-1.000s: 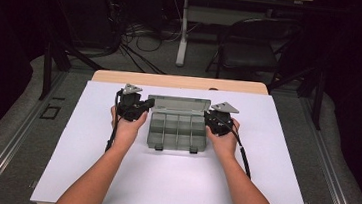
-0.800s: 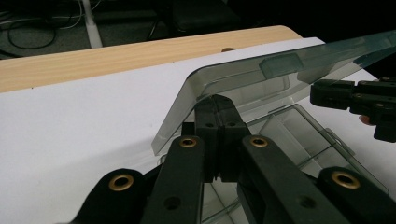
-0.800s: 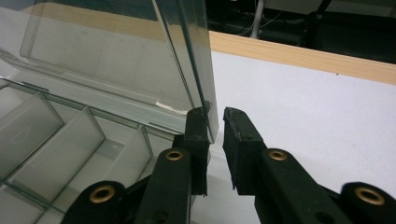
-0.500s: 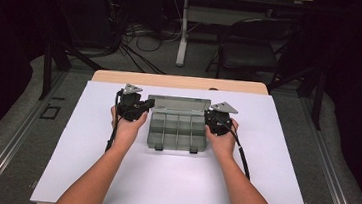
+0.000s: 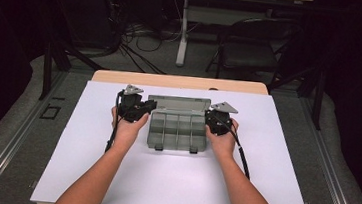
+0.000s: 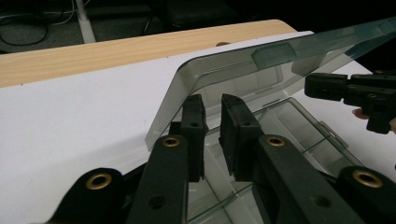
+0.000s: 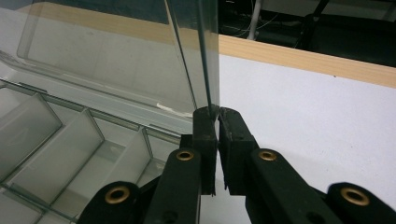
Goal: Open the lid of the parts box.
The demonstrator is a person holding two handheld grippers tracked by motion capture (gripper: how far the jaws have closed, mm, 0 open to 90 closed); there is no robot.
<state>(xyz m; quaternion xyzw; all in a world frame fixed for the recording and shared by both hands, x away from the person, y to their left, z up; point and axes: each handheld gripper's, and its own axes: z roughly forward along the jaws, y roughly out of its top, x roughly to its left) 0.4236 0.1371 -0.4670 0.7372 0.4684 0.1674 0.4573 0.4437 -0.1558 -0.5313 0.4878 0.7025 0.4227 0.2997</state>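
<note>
White counter (image 5: pixel 171 181): right gripper (image 7: pixel 217 113) is pinching the box (image 5: pixel 178 131) lid (image 7: pixel 116 60) edge, left gripper (image 6: pixel 212 105) jaws sitting slightly spread under the lid.

Lid (image 7: pixel 116 56) top (right gripper view) beyond the frame edge

I see a white sheet (image 5: pixel 171 181) covering the table under the jaws, with a strip of bare pale wood tabletop (image 5: pixel 181 81) showing beyond their tips. Farther past that strip, the room is dark: grey carpet (image 5: pixel 138 60), a tangle of black cables (image 5: pixel 129 47) on it, a white table leg (image 5: pixel 182 32), and a dark folding chair (image 5: pixel 247 48) beside it. Black frame bars (image 5: pixel 47 64) stand off to either side of the jaws.
</note>
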